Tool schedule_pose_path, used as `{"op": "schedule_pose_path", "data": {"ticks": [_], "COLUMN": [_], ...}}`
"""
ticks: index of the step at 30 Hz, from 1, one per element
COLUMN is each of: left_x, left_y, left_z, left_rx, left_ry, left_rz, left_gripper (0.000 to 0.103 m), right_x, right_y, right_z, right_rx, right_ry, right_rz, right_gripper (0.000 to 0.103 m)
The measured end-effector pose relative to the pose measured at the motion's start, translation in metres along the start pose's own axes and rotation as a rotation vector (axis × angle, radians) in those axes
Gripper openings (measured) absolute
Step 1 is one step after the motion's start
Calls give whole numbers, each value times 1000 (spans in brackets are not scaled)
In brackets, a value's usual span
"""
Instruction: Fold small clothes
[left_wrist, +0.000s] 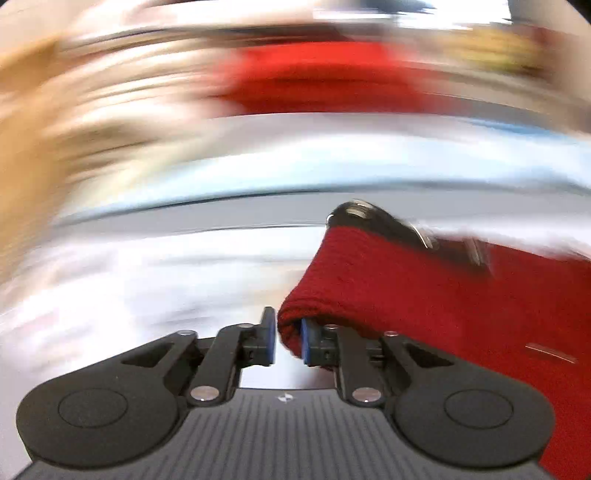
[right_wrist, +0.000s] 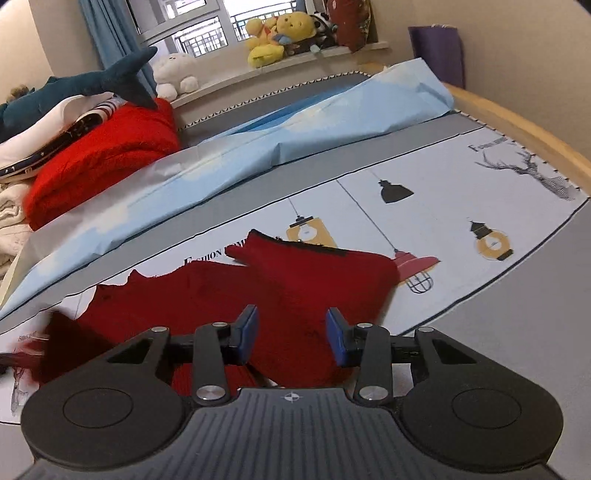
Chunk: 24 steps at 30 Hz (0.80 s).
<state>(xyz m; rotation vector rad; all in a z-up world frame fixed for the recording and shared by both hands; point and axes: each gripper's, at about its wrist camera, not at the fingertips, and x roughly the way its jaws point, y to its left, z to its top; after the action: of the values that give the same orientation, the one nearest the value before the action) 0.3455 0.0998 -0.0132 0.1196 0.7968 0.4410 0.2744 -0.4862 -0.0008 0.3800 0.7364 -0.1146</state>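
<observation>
A dark red knitted garment lies partly folded on the printed bedspread. In the right wrist view my right gripper hovers just over its near part, open, with the cloth beneath the pads and not pinched. The left wrist view is heavily blurred. There my left gripper has its jaws close together, and a folded edge of the same garment fills the narrow gap and drapes over the right finger. A blurred dark metal shape sits at the cloth's far end.
A bright red sweater and a pile of other clothes lie at the back left beside a light blue sheet. Plush toys line the windowsill. The wooden bed frame runs along the right.
</observation>
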Motion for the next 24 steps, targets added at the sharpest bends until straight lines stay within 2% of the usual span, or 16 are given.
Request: {"op": "schedule_pose_path", "data": {"ticks": [1, 2, 3, 5, 6, 7, 8, 10, 11, 13, 15, 18, 21, 24], "left_x": [3, -2, -11, -21, -21, -15, -4, 11, 15, 15, 12, 19, 26, 20], "left_y": [39, 71, 95, 108, 105, 100, 92, 76, 62, 36, 20, 2, -8, -13], "left_z": [1, 0, -1, -6, -9, -13, -14, -17, -15, -11, -11, -11, -16, -16], "left_rx": [-99, -197, -279, -355, -391, -429, -473, -535, -510, -400, -347, -331, -325, -325], "left_ry": [1, -30, -77, -124, -121, -85, -3, 100, 116, 101, 92, 121, 167, 167], "left_rz": [204, 328, 358, 305, 239, 155, 57, -114, -166, -198, -220, -281, -303, -334], "left_gripper": [21, 21, 21, 22, 25, 28, 28, 28, 29, 31, 33, 33, 33, 33], "right_x": [3, 6, 9, 15, 19, 24, 30, 41, 47, 59, 71, 92, 119, 144], "right_y": [1, 2, 2, 4, 4, 4, 4, 3, 2, 2, 3, 11, 24, 39], "right_z": [2, 4, 6, 7, 7, 7, 6, 6, 6, 5, 6, 8, 5, -2], "right_rx": [4, 7, 9, 4, 1, -2, -6, -16, -24, -43, -60, -97, -191, -327], "right_ry": [2, 1, 0, 0, 2, 5, 9, 14, 16, 20, 21, 24, 88, 126], "right_rz": [-1, 3, 1, -12, -26, -40, -56, -81, -91, -120, -130, -126, -107, -170], "right_gripper": [43, 43, 44, 44, 44, 44, 44, 44, 44, 44, 44, 46, 59, 59]}}
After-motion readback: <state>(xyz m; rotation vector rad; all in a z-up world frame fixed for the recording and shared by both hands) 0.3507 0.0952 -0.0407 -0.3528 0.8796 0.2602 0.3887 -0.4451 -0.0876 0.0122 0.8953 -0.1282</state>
